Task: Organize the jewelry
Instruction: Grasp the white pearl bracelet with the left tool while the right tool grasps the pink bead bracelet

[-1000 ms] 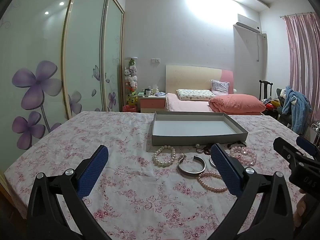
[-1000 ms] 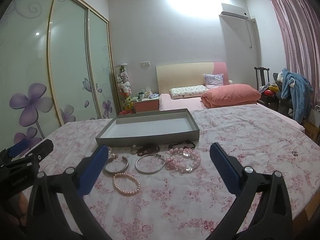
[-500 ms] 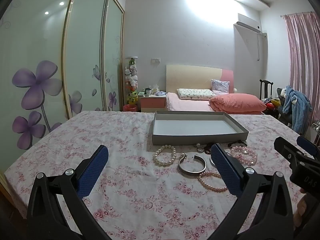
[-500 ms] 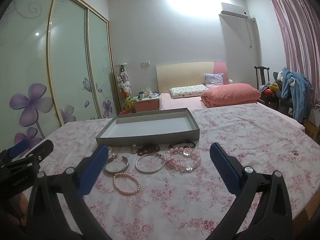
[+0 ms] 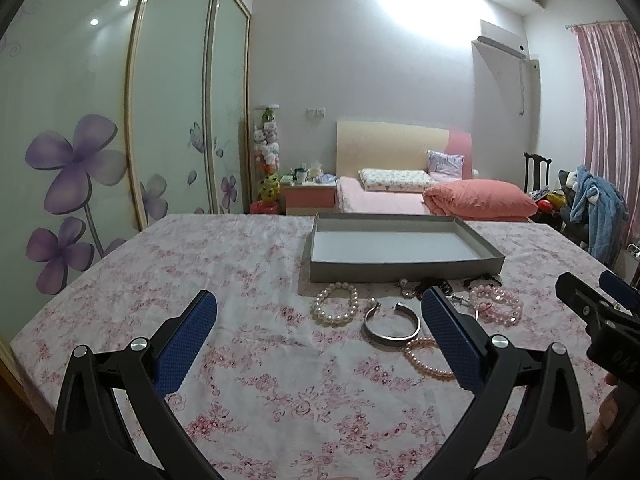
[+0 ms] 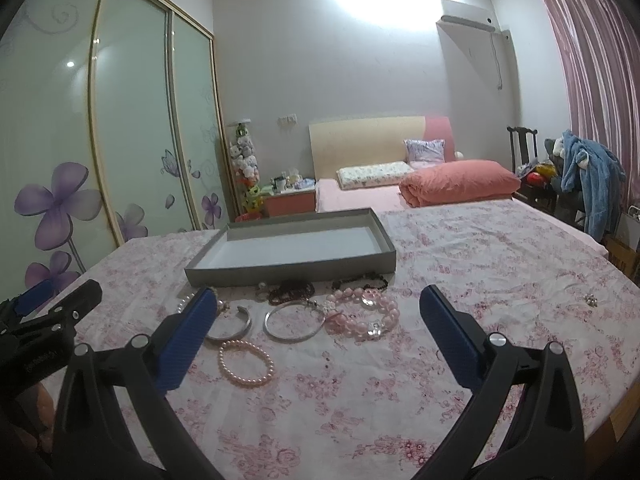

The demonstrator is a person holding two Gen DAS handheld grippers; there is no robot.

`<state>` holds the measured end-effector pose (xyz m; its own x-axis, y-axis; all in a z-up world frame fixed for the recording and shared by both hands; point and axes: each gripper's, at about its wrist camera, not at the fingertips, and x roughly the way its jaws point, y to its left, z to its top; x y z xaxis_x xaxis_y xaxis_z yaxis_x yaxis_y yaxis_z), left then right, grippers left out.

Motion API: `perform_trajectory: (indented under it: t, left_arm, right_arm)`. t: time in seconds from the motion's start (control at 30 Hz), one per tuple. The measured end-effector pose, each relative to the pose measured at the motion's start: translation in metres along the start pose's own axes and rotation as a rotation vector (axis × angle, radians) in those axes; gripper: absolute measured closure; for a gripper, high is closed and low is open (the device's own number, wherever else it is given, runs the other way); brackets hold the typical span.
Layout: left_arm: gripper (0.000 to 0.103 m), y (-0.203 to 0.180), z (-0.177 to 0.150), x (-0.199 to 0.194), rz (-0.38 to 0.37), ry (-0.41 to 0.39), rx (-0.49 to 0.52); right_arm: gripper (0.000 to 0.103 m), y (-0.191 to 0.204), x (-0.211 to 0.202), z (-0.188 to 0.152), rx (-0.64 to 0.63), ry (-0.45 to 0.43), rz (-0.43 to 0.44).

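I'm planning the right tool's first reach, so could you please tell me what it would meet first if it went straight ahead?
Probably the closed silver bangle, lying between the open right tool's tips, with the pink bead bracelet beside it and the grey tray behind. Depth is unclear.

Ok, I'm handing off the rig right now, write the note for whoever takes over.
Left gripper: open, holding nothing, hovering above the cloth.
Right gripper: open, holding nothing, hovering above the cloth.
Grey tray: nothing visible in it, sits behind the jewelry.
On the cloth in front of the tray: white pearl bracelet, open silver cuff, silver bangle, small pink pearl bracelet, chunky pink bead bracelet, dark bead strands.
Done: nothing.
Left: move every piece into the tray.
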<state>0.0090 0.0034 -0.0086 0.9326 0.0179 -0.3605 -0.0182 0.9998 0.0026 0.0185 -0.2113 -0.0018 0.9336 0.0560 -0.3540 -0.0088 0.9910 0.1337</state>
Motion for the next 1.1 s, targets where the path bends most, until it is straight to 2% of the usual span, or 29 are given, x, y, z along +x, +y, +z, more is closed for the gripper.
perform_trajectory:
  t: [0.1,0.23,0.37,0.5,0.7,0.9,1.03,1.1]
  left_arm:
    - [0.002,0.003,-0.001,0.010,0.005,0.050,-0.006]
    - [0.002,0.008,-0.001,0.027,-0.033,0.130,0.002]
    - [0.002,0.007,-0.001,0.046,-0.071,0.213,0.025]
    - [0.002,0.010,-0.002,0.067,-0.086,0.287,0.022]
    - [0.003,0.013,0.001,0.099,-0.092,0.370,0.017]
    - [0.004,0.011,0.004,0.123,-0.072,0.407,0.047]
    - [0.004,0.015,0.006,0.138,-0.072,0.430,0.037]
    - [0.004,0.016,0.006,0.146,-0.076,0.446,0.029]
  right_arm:
    - [0.004,-0.010,0.015,-0.002,0.010,0.053,-0.014]
    - [0.006,-0.023,0.042,-0.004,0.016,0.156,-0.036]
    - [0.020,-0.037,0.074,-0.006,0.013,0.280,-0.052]
    - [0.035,-0.053,0.102,-0.006,0.040,0.360,-0.071]
    - [0.049,-0.069,0.142,-0.005,0.067,0.458,-0.093]
    - [0.061,-0.073,0.170,-0.009,0.066,0.533,-0.102]
    - [0.067,-0.071,0.174,-0.008,0.037,0.532,-0.121]
    - [0.075,-0.070,0.175,-0.008,0.023,0.529,-0.135]
